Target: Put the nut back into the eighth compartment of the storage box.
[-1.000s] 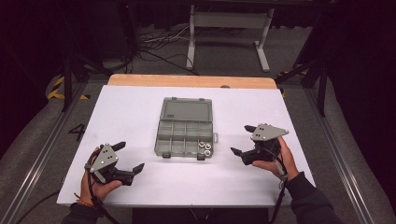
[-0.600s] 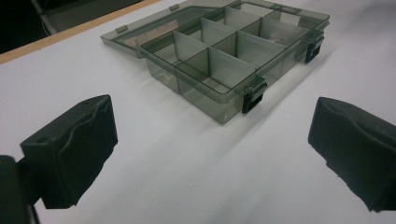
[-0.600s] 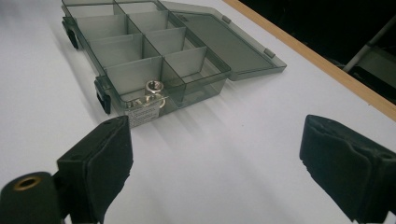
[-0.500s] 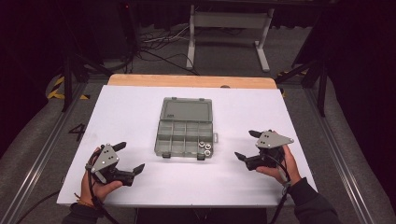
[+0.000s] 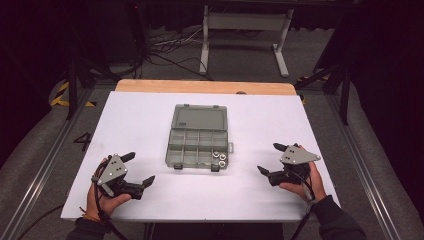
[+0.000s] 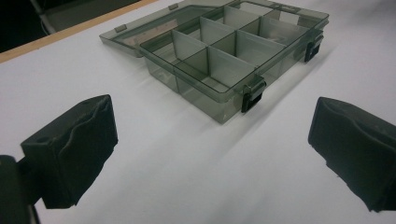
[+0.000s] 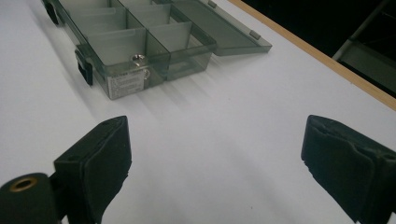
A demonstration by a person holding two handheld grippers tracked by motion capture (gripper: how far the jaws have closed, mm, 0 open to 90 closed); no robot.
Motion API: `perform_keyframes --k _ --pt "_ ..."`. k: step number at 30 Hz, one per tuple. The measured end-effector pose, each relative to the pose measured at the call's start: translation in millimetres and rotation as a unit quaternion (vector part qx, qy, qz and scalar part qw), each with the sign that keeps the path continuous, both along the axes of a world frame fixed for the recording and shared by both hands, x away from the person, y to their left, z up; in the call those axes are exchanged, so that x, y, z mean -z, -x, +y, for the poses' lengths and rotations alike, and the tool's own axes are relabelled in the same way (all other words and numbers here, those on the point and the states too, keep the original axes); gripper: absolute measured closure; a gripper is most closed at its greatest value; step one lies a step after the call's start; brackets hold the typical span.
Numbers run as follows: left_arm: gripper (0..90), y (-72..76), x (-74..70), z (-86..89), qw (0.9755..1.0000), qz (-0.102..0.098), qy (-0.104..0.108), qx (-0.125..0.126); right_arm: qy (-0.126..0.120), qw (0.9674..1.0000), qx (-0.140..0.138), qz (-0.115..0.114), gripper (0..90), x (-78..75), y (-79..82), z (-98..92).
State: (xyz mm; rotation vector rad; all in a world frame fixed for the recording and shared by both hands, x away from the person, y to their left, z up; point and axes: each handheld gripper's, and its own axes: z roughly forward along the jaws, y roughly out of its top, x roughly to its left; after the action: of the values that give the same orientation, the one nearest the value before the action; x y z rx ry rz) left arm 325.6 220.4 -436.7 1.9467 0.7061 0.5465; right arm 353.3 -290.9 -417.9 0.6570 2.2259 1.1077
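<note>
A grey see-through box (image 5: 199, 136) is set near the middle of the white bench (image 5: 140, 115), its lid laid open flat on the far side. The tray is split into small compartments, and two latches hang on its near edge. A few metal nuts (image 5: 219, 158) are seen in the near right compartment; the other compartments look bare.

The left gripper (image 5: 136, 171) is held low over the bench, near its front edge and well to the left of the box, with its jaws spread wide and nothing between them. In the left gripper view the box (image 6: 219, 60) is seen ahead between the two pads. The right gripper (image 5: 271, 159) is held to the right of the box, apart from it, its jaws likewise wide apart and empty. In the right gripper view a nut (image 7: 136, 58) is seen in the nearest corner compartment.
</note>
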Motion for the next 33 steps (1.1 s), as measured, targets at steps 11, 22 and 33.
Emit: perform_keyframes --k 11,22,33 --pt "1.9 -1.4 0.3 -0.5 1.0 -0.001 0.0 -0.001 -0.012 0.9998 0.019 0.001 7.1 11.6 4.3 -17.9" --pt "1.9 -2.7 0.5 -1.7 1.0 -0.002 0.0 -0.002 -0.039 0.9981 0.047 0.005 6.0 27.6 16.4 -42.0" --pt "1.9 -3.3 -0.8 -5.1 1.0 -0.007 -0.003 0.001 -0.051 0.9964 0.067 -0.01 7.0 27.8 18.7 -45.7"
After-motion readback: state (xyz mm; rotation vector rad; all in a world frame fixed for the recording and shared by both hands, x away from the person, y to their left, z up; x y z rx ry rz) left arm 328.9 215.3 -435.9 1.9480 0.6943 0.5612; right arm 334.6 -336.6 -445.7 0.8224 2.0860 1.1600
